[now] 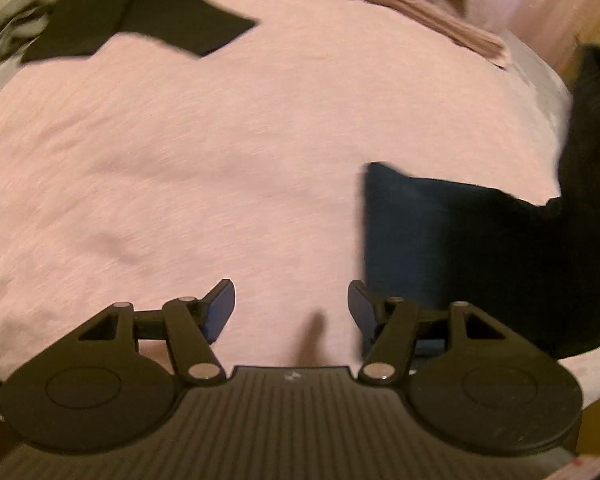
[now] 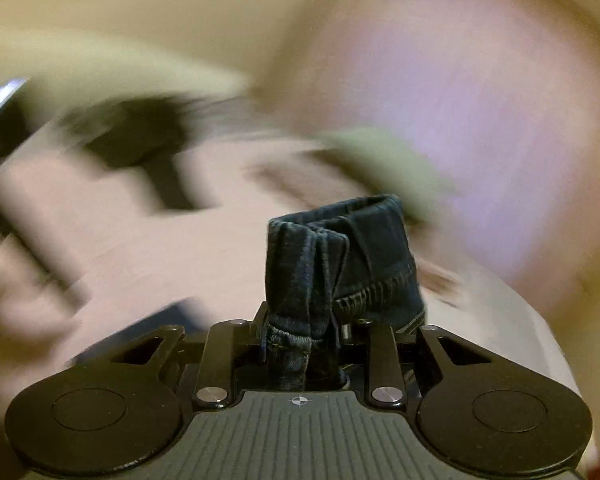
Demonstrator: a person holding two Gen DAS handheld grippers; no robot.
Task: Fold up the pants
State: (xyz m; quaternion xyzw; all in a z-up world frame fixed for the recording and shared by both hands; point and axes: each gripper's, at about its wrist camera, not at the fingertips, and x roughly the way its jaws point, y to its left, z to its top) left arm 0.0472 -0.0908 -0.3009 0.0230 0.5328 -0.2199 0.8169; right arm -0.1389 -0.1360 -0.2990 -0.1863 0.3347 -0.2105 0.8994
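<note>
while the left wrist view is looking down on a pale pink bed sheet [image 1: 220, 152], a flat black garment [image 1: 148, 12] is lying at the far left corner of it, and a folded dusty-pink cloth [image 1: 400, 4] is resting along the far edge. the left gripper [image 1: 291, 306] is hovering over bare sheet with its blue-padded fingers [image 1: 220, 308] spread wide and gripping nothing. just right of it the dark blue denim pants [image 1: 460, 248] are lying on the sheet, one part rising up and out of view at the right edge. in the right wrist view, everything behind is smeared by motion blur, though the pink sheet and a dark shape at the left are showing. the right gripper [image 2: 300, 332] is pinching a bunched, stitched hem of the same pants [image 2: 340, 256], which is standing up between its closed-in fingers.
</note>
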